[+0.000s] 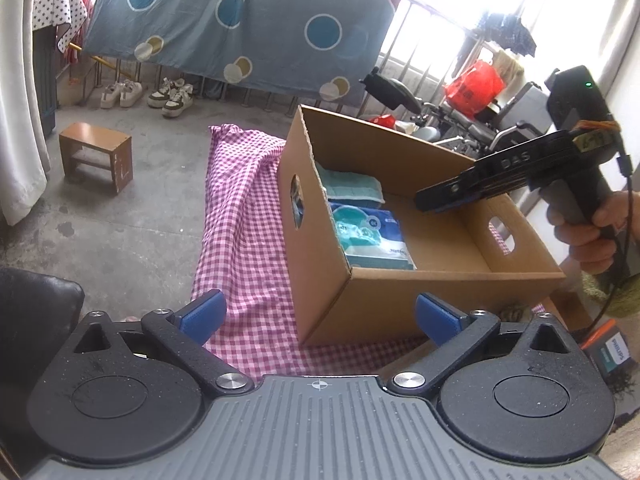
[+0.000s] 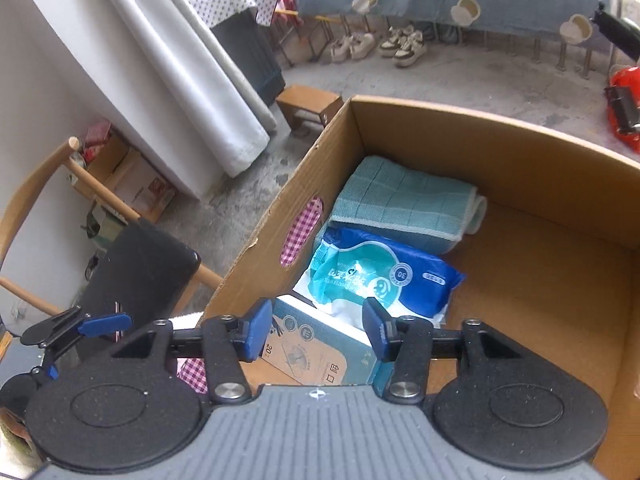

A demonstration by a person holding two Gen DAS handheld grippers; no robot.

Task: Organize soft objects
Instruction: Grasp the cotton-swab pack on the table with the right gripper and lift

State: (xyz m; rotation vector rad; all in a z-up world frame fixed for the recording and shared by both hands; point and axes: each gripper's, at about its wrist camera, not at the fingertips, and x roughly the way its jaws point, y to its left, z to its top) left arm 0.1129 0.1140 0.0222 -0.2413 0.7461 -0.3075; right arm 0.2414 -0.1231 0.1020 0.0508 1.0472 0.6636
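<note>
Our left hand-held gripper (image 1: 320, 316) gapes wide and empty before the cardboard box (image 1: 384, 300) on the pink checked cloth (image 1: 244, 240). From the right wrist, our right hand-held gripper (image 2: 316, 332) hangs open above a teal carton (image 2: 320, 344); beyond lie a blue wipes pack (image 2: 384, 276) and folded teal towel (image 2: 404, 204) inside the box.

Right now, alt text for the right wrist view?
The open right gripper hovers empty over a cardboard box holding a folded teal towel, a blue wipes pack and a teal carton in a row along one side wall.
</note>
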